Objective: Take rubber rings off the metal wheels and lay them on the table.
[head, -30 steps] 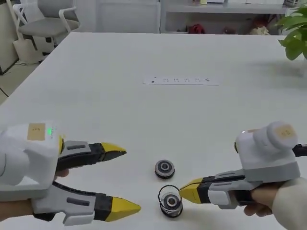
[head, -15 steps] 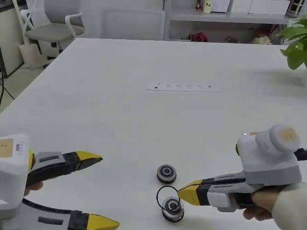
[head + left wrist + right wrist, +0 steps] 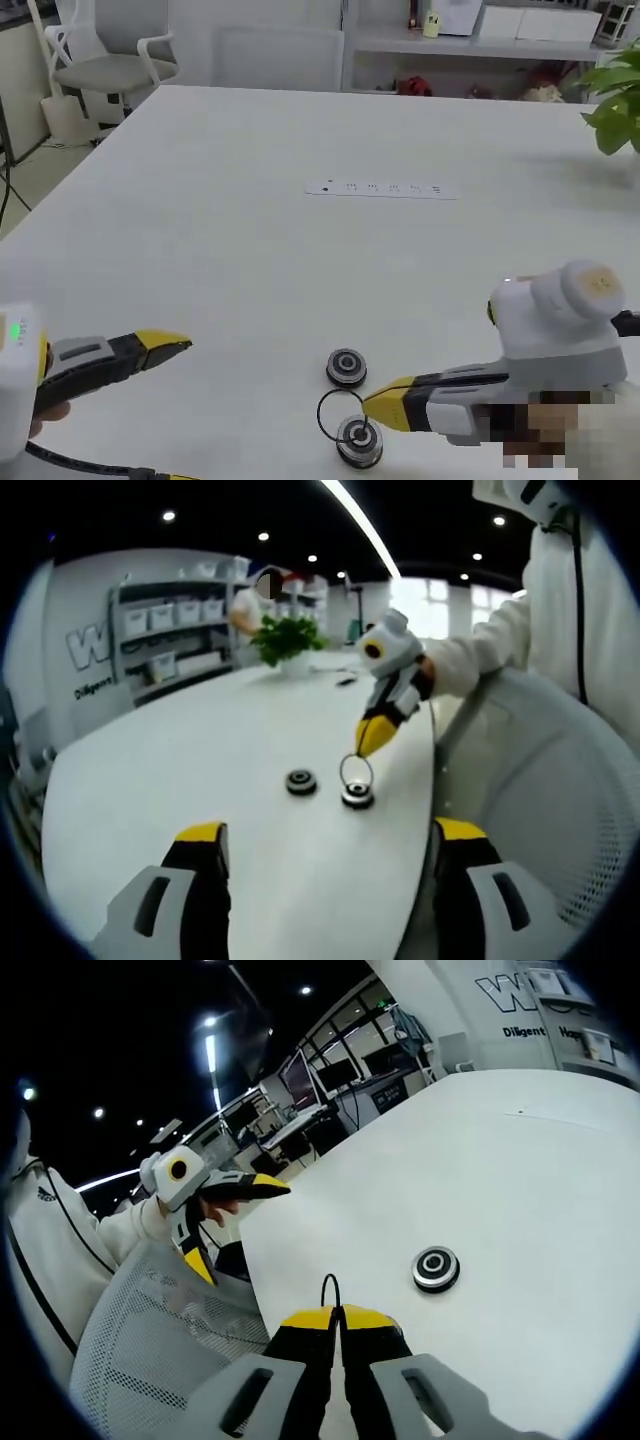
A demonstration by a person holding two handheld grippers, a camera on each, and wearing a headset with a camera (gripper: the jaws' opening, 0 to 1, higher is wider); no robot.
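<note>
one rubber ring (image 3: 320,413) pinched in right gripper (image 3: 368,400) above wheel (image 3: 359,441).

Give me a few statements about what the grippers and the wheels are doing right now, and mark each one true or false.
1. The right gripper is shut on a rubber ring. True.
2. The left gripper is shut. False: its jaws stand wide apart and hold nothing.
3. A near wheel and a far wheel sit on the table. True.
4. The two wheels are stacked. False: they lie apart on the table.
</note>
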